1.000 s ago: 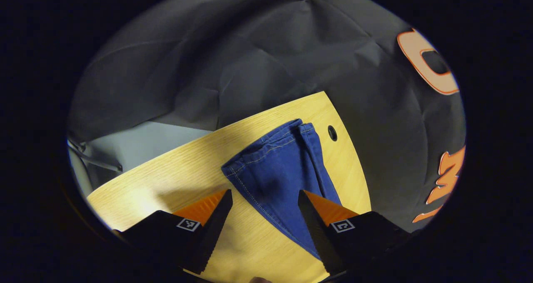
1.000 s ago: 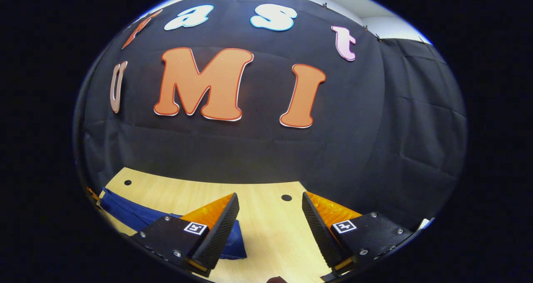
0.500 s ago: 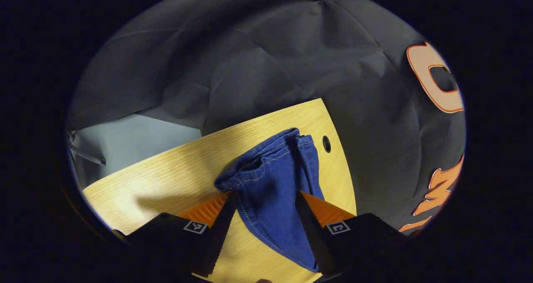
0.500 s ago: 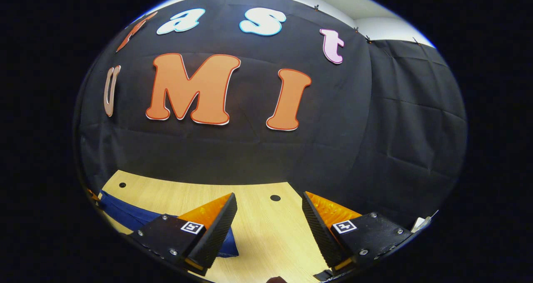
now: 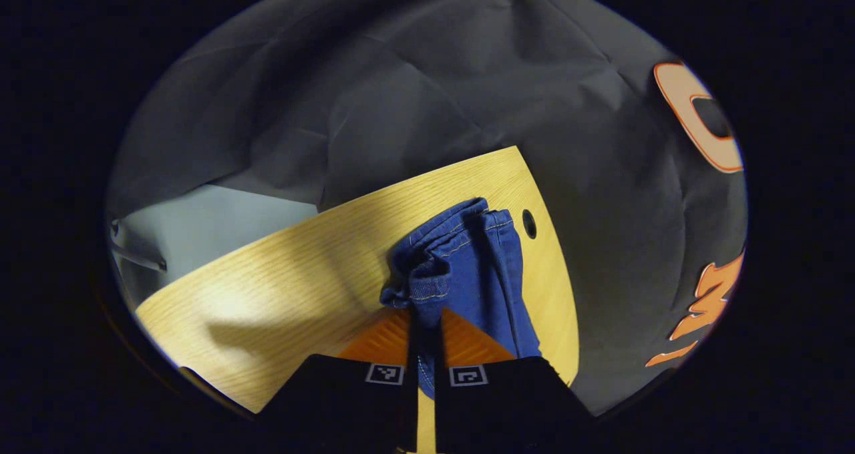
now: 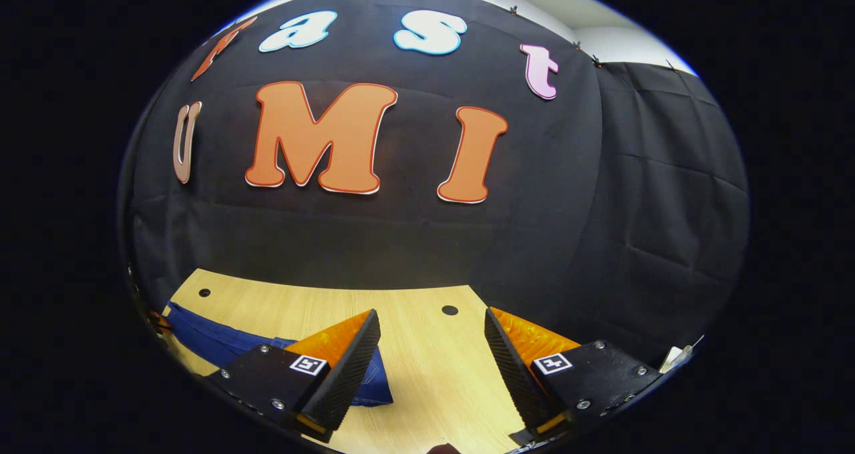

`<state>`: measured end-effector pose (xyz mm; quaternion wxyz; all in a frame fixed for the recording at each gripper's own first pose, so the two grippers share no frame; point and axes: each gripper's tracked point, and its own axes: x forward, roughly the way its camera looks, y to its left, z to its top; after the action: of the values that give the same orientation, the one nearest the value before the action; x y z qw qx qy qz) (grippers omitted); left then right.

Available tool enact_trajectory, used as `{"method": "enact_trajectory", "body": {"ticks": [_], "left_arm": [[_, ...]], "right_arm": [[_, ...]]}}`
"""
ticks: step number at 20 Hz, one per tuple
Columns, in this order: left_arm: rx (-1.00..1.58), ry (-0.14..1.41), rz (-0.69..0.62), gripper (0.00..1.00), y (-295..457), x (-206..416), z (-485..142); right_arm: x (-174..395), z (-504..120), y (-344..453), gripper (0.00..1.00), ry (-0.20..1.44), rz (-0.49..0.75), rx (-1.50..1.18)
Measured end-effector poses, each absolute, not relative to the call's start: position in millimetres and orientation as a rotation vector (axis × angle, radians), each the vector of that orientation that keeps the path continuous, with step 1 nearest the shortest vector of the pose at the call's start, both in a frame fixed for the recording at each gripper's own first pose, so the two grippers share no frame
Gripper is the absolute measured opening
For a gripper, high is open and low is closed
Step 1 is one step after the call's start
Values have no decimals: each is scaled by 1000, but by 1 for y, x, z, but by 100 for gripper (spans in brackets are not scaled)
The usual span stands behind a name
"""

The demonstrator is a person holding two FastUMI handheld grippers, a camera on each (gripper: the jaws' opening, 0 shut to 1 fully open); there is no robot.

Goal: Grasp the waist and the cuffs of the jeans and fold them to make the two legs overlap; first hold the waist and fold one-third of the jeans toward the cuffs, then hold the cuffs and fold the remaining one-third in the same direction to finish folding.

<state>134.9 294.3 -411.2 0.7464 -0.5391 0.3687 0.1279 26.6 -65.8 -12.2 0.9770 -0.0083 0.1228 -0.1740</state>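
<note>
Nearest, in the left gripper view: left gripper [image 5: 425, 320] pinched tight on a bunched denim edge of the jeans [image 5: 467, 267], cloth running straight ahead from the tips across the table [image 5: 287, 287] toward its far corner. Waist or cuffs? Hard to say (hem stitching shows, little else). Farther off, in the right gripper view: right gripper [image 6: 431, 354] spread wide over bare wood, holding nothing, jeans [image 6: 214, 340] well off to its left, partly hidden behind one finger.
</note>
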Motion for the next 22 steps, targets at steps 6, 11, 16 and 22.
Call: {"method": "enact_trajectory", "body": {"ticks": [6,11,16,22], "left_arm": [[-1151,733,236,3,293,133,-364],[-1030,626,144,3,271,141,-283],[-918,554,41,3,230,145,-211],[-867,520,-27,3,192,143,-159]], "right_arm": [[25,-3,-55,96,221,-311,-15],[37,-3,-48,96,205,-253,5],[49,-9,-45,96,205,-194,24],[60,-11,-52,97,198,-150,76]]}}
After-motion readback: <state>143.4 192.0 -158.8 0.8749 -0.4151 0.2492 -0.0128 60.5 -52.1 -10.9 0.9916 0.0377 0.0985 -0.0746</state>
